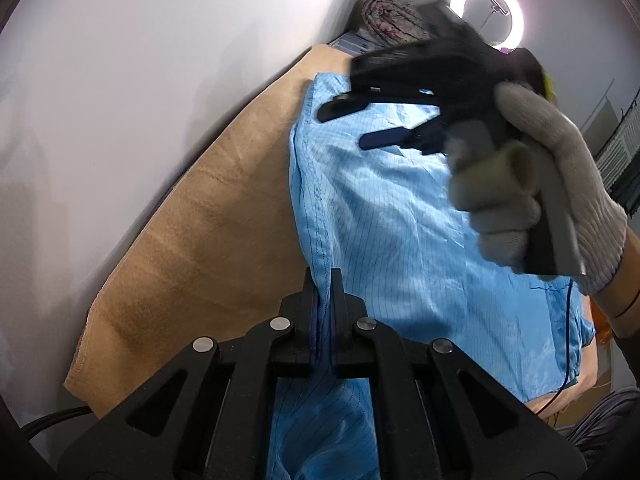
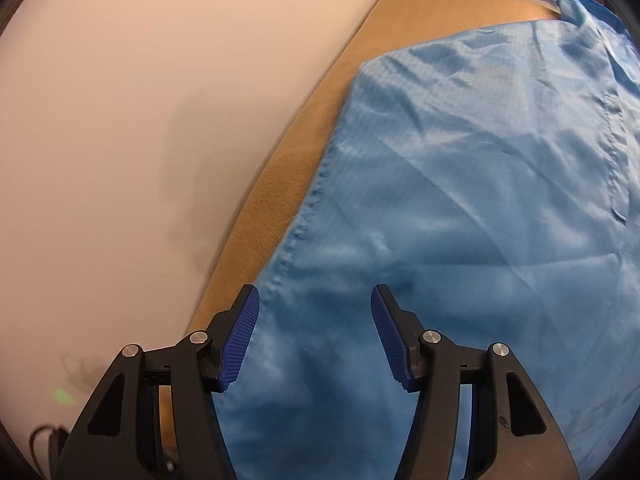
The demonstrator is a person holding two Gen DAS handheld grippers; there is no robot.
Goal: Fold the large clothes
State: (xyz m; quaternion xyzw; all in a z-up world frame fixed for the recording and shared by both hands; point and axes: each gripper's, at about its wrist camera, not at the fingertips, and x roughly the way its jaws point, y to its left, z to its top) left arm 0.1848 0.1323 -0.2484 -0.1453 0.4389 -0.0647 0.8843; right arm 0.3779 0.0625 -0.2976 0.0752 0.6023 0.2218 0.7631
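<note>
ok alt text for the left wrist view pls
The left claw is shut on the edge of a light blue garment spread over a tan cloth. Above it, a gloved hand holds the right claw open over the garment.

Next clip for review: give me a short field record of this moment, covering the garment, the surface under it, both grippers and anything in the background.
garment: light blue garment with fine pinstripes, spread out and creased
surface: tan cloth-covered surface beside a white wall
left gripper: shut on the garment's hemmed edge
right gripper: open above the garment's hemmed edge, nothing pinched
right hand: grey knit glove around the gripper handle
background: ring light, patterned bundled cloth
</note>
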